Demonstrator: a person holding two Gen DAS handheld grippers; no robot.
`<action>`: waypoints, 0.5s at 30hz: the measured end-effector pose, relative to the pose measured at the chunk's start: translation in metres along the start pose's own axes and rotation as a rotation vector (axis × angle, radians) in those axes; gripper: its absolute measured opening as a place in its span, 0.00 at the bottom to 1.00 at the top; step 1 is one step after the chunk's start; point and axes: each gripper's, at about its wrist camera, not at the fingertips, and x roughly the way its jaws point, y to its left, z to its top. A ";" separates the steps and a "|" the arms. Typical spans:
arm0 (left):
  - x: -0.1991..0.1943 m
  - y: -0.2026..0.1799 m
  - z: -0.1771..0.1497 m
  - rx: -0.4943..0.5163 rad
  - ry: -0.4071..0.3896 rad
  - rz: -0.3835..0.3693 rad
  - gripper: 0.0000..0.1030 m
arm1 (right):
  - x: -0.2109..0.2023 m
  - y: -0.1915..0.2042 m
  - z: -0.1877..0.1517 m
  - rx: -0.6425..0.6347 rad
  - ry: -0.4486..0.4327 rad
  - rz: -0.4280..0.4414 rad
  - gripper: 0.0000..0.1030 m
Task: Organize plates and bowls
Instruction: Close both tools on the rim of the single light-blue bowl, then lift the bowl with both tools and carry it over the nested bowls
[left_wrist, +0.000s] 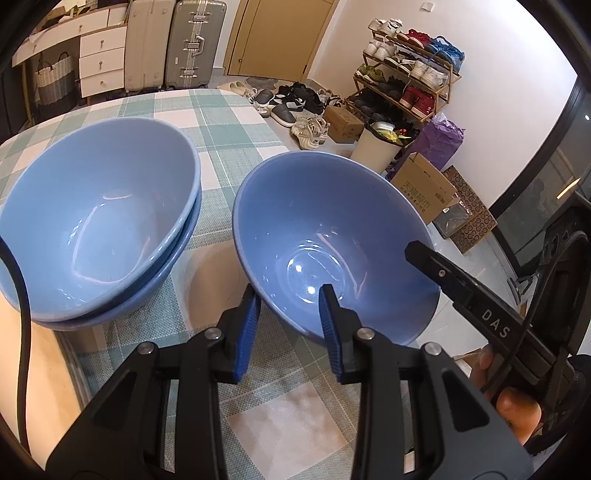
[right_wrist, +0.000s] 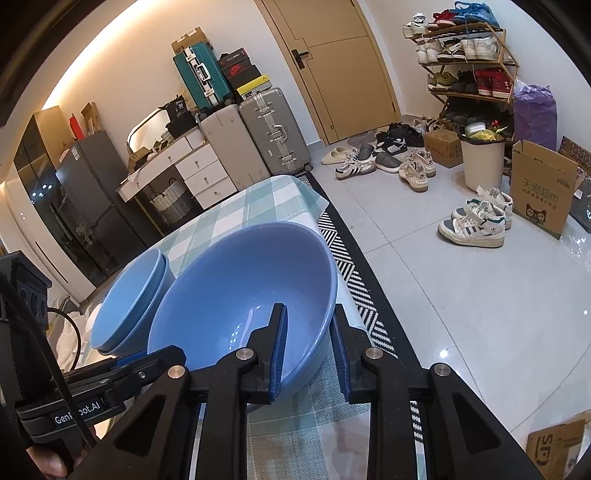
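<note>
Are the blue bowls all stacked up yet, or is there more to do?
Partly. Two blue bowls already sit nested as a stack on the checked tablecloth. In hand: a third bowl beside the stack, with the left gripper and the right gripper each clamped across its rim, one finger inside and one outside. Left to do: set that bowl on the stack. No plates are in view.

"DAS" runs in white letters along the right gripper (left_wrist: 495, 325). "GenRobot.AI", partly crossed by a cable, labels the left gripper (right_wrist: 77, 408). "SF" marks the cardboard box (right_wrist: 554, 448) on the floor.
</note>
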 end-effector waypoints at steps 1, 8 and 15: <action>-0.001 0.000 0.000 -0.001 0.000 -0.002 0.28 | -0.001 0.000 0.000 -0.002 -0.002 -0.002 0.24; -0.008 -0.001 -0.002 0.009 -0.021 0.003 0.28 | -0.004 0.004 0.000 -0.007 -0.009 0.002 0.24; -0.021 -0.002 0.001 0.027 -0.045 0.003 0.28 | -0.012 0.007 0.002 -0.020 -0.026 0.003 0.24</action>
